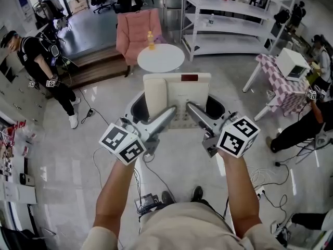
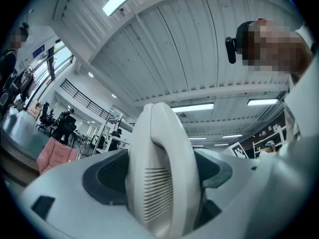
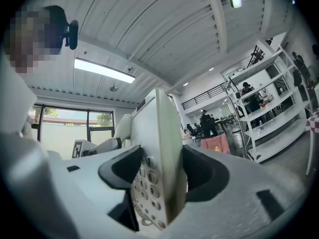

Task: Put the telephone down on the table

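A cream telephone (image 1: pixel 182 95) hangs in the air in front of me, its handset (image 1: pixel 155 97) on its left side. My left gripper (image 1: pixel 171 111) is shut on the handset end. In the left gripper view the ribbed handset (image 2: pixel 159 183) fills the gap between the dark pads. My right gripper (image 1: pixel 190 107) is shut on the phone's right part. In the right gripper view the keypad (image 3: pixel 147 185) faces left and the phone's edge is pinched between the pads. A round white table (image 1: pixel 161 58) stands farther ahead.
A yellow bottle (image 1: pixel 151 39) stands on the round table, with a pink armchair (image 1: pixel 138 27) behind it. A dark rounded object (image 1: pixel 136 108) lies under the phone. White shelving (image 1: pixel 234 20) stands at the back right, a checkered table (image 1: pixel 281 82) at the right. People stand at both sides; cables cross the floor.
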